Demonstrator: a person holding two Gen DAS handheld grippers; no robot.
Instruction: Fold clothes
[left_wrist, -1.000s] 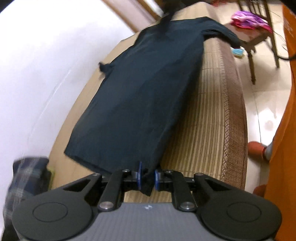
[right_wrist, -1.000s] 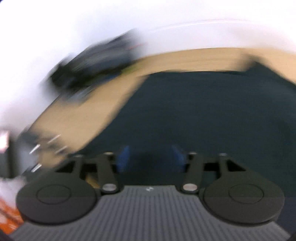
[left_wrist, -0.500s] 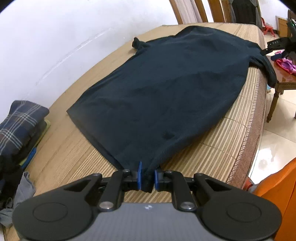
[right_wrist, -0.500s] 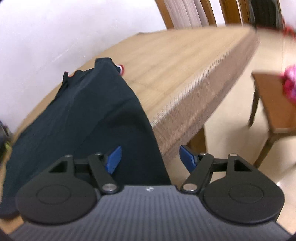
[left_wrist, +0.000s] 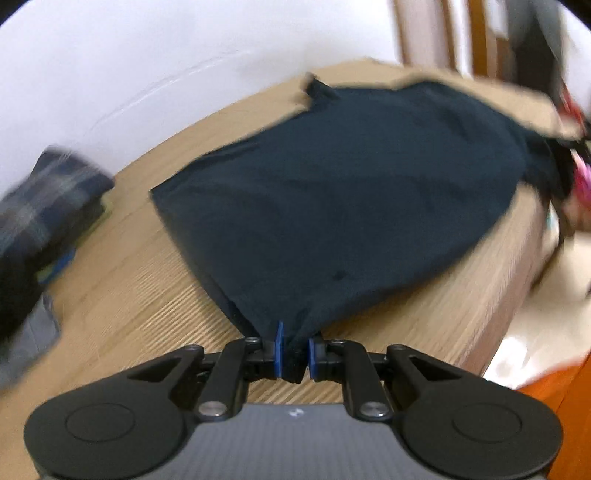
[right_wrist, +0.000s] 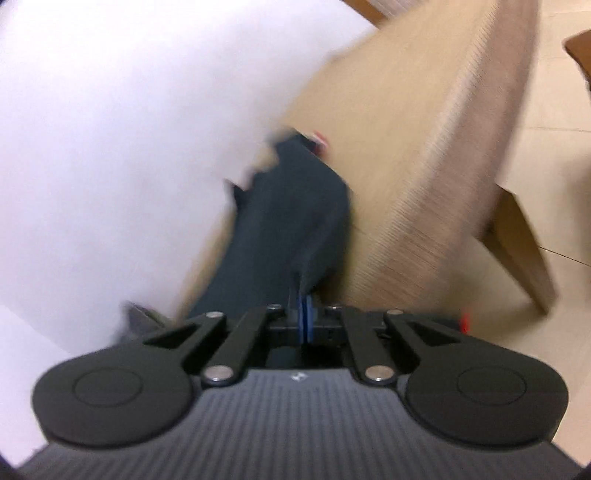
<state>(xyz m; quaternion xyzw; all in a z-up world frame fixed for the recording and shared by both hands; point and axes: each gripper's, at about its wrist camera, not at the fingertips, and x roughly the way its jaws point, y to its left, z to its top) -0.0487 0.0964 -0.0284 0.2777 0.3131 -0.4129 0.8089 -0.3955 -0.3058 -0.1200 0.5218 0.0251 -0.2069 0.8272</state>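
With the left tool (left_wrist: 293, 350) pinching the dark garment's (left_wrist: 340, 192) hem on the bench (left_wrist: 122, 295) and the right tool (right_wrist: 306, 319) snapped closed, seemingly on its far edge, thin cloth may slip free.

i saw a dark navy garment (left_wrist: 332, 192) on the tan woven mat (left_wrist: 122, 295), beside blue plaid clothes (left_wrist: 48, 199).

No readable text, labels, brands or numbers anywhere; both views too blurred for any print.
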